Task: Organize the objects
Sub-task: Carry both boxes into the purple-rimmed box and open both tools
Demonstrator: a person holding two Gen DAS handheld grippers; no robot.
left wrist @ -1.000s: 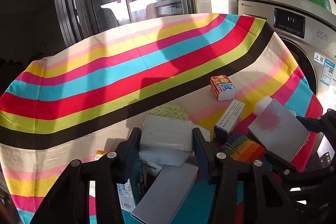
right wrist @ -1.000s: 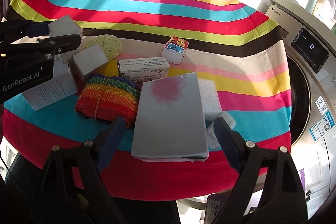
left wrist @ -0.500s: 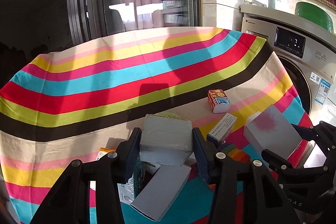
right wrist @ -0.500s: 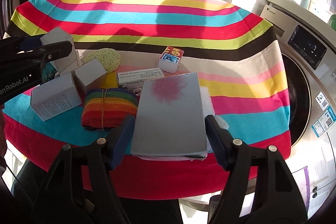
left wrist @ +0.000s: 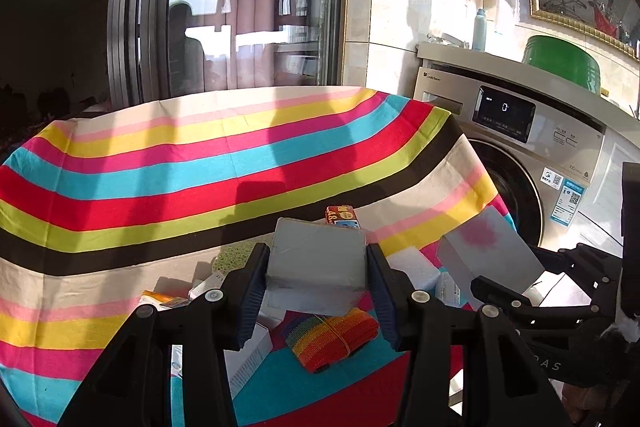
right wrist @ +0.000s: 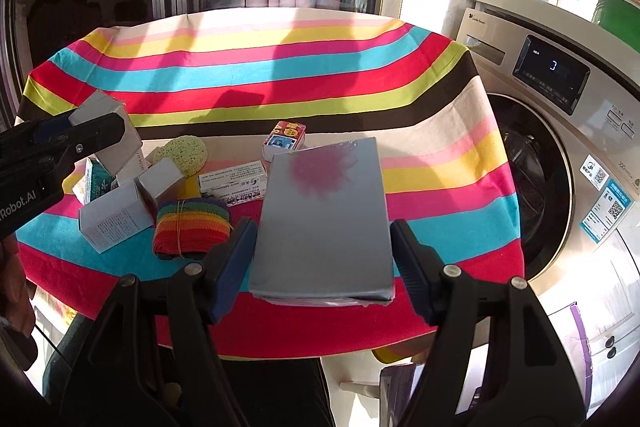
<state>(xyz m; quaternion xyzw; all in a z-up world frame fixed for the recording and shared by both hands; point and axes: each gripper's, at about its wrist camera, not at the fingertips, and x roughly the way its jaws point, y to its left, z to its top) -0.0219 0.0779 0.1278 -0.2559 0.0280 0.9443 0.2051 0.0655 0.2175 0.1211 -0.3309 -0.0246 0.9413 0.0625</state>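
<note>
My left gripper (left wrist: 316,269) is shut on a grey-white box (left wrist: 318,259) and holds it above the table; the box shows at the left in the right wrist view (right wrist: 114,123). My right gripper (right wrist: 322,251) is shut on a flat grey pack with a pink flower (right wrist: 324,211), lifted off the cloth; the pack shows at the right in the left wrist view (left wrist: 488,251). On the striped tablecloth (right wrist: 260,67) lie a rainbow cloth roll (right wrist: 190,229), a yellow sponge (right wrist: 186,155), a red-and-blue small box (right wrist: 286,139), a white medicine box (right wrist: 234,183) and white cartons (right wrist: 114,221).
A washing machine (right wrist: 560,131) stands right of the table. A dark glass sliding door (left wrist: 224,19) is behind it. A white foam block (left wrist: 412,267) lies under where the pack was. The table's near edge (right wrist: 312,339) drops off below my right gripper.
Both grippers have risen and pulled back from the table, each carrying its item. The flower pack came up off the white foam block; the grey-white box rose above the sponge.
</note>
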